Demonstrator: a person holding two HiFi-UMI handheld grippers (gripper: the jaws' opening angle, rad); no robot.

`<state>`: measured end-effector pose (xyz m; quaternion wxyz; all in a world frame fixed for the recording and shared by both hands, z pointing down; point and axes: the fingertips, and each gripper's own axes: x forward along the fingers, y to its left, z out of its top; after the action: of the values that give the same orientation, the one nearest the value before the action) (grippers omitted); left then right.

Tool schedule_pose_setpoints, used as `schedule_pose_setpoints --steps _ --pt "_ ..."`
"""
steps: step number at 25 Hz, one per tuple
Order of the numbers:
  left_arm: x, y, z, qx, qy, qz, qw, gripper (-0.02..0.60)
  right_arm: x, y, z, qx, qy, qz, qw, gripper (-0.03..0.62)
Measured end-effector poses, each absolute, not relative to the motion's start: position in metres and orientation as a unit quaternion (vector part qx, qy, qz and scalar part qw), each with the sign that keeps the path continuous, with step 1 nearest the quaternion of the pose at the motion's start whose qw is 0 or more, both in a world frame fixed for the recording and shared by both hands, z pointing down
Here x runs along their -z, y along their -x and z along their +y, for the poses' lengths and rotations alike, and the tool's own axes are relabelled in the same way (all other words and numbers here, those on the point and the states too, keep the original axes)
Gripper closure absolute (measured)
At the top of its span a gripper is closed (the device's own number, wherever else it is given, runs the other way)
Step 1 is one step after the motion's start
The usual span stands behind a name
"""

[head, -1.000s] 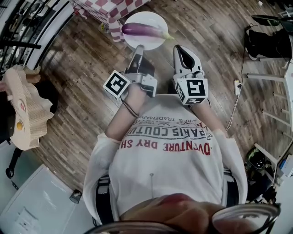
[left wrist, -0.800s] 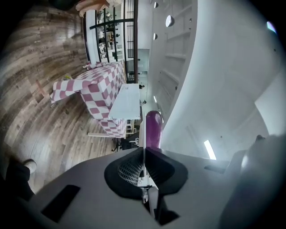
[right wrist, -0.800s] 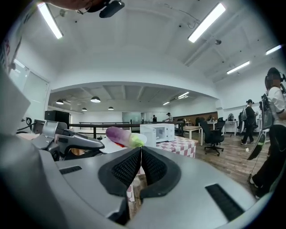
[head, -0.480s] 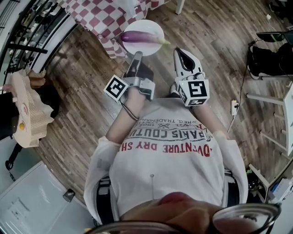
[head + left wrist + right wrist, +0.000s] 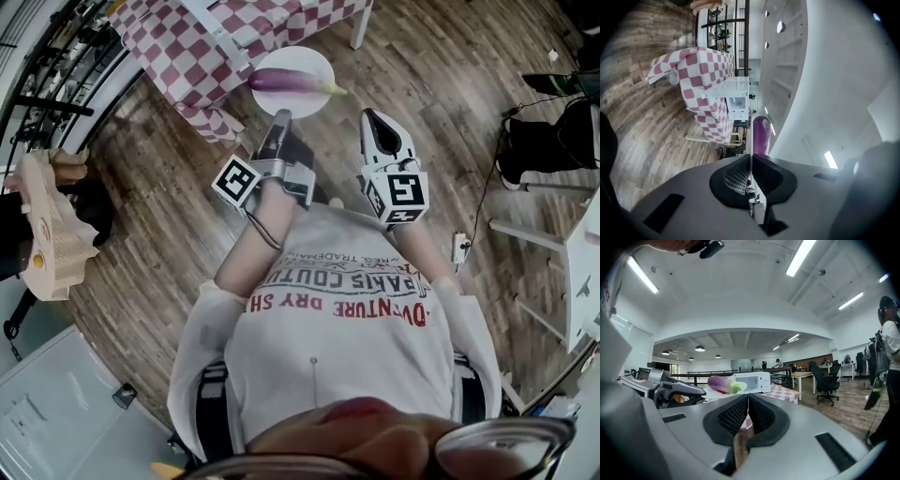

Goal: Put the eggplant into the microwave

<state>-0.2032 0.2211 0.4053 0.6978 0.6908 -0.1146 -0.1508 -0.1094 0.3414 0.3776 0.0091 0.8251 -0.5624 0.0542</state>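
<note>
Nearing the checkered table point(image 5: 187, 47), left tool point(image 5: 280, 117) stays clenched on the plate point(image 5: 300, 58) bearing the eggplant point(image 5: 286, 80); right tool point(image 5: 370, 114) closed, empty.

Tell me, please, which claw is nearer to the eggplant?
Left. The left claw is shut on the rim of the plate carrying the eggplant; the right claw hangs apart, off the plate's right side.

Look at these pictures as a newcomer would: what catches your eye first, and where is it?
A purple eggplant lies on a white plate at the top of the head view. The left gripper is shut on the plate's near rim and holds it above the wooden floor. Just beyond is a red-and-white checked tablecloth, and the right gripper view shows a white microwave on it.
</note>
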Motion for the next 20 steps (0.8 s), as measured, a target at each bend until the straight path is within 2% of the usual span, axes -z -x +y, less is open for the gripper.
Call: schedule_pose_setpoints --steps 9,20 --pt "-0.432 0.121 0.197 0.108 -0.699 -0.125 0.696 0.549 -0.394 0.032 0.306 -0.066 -0.829 -0.556 0.004 0.568" --pt "-0.432 -0.023 0.080 0.107 -0.704 -0.117 0.693 0.549 -0.403 -0.090 0.189 -0.083 -0.829 -0.552 0.025 0.568"
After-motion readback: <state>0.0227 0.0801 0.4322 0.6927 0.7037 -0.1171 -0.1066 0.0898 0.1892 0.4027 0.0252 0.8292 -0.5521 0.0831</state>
